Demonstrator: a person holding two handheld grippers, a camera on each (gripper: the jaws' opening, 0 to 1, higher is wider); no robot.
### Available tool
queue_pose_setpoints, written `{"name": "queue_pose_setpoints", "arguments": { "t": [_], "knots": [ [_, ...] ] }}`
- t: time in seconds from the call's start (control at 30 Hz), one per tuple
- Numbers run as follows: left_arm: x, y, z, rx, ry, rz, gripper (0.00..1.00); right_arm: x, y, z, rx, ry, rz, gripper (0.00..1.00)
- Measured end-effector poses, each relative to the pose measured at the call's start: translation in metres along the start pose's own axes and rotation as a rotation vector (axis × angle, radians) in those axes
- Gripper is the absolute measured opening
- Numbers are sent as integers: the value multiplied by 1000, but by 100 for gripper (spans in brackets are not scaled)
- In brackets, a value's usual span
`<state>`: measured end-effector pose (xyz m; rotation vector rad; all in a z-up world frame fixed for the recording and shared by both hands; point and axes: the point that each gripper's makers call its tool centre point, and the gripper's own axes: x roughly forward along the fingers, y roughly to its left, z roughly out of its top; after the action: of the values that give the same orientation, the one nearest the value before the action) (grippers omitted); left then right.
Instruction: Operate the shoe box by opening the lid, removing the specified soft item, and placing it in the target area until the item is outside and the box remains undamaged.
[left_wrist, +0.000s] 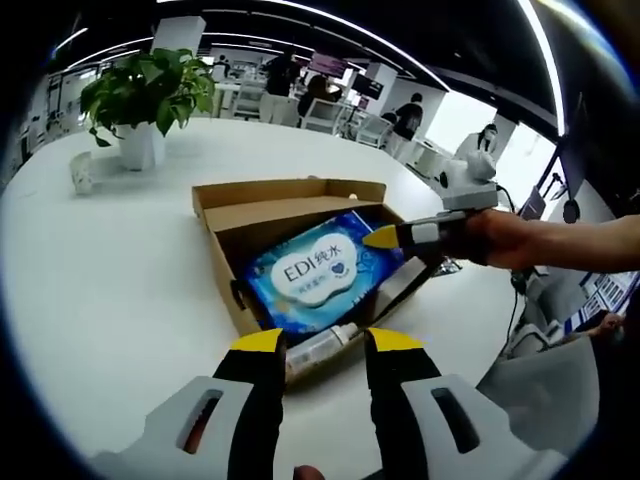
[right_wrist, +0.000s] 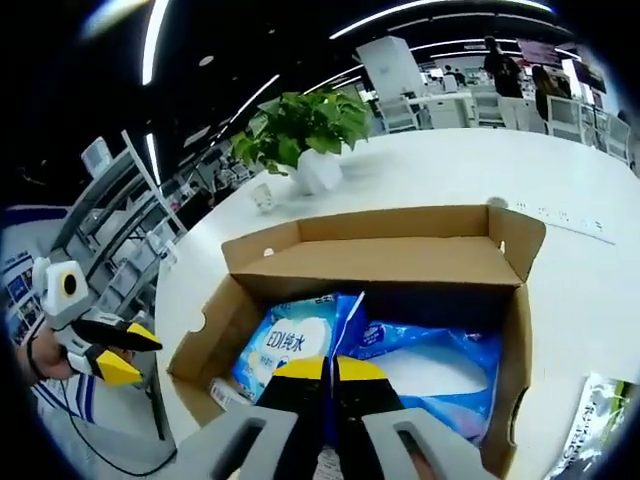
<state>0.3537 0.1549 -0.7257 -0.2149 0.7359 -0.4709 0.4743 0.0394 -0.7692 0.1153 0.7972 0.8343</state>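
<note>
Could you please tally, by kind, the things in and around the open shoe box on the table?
Shoe box: 1
Blue soft packs in the box: 2
Small white bottle in the box: 1
Potted plant: 1
Small white cup beside the plant: 1
Packet lying outside the box: 1
Total: 7

A potted plant and small cup stand on the white table.

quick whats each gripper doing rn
left gripper: open, empty, near the shoe box.
right gripper: shut on the blue wipes pack.
</note>
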Motion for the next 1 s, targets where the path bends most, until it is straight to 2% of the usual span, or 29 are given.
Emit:
{"name": "queue_pose_setpoints", "arguments": {
  "t": [0.2, 0.27, 0.5, 0.6, 0.87, 1.0],
  "knots": [
    [8, -9, 3, 14, 5, -20, 31, -17, 16, -3, 7, -15, -5, 0],
    [11, -9, 4, 18, 10, -22, 31, -19, 10, -2, 3, -15, -11, 0],
    [24, -5, 11, 28, 19, -21, 31, -42, 12, 0, 9, -26, -36, 0],
    [32, -6, 16, 32, 24, -25, 31, -52, 5, 1, 12, -32, -55, 0],
    [56, -13, 22, 40, 53, -49, 31, -59, -24, 2, 32, -44, -91, 0],
    [67, -10, 21, 39, 71, -56, 31, -61, -28, -3, 34, -44, -102, 0]
  ]
}}
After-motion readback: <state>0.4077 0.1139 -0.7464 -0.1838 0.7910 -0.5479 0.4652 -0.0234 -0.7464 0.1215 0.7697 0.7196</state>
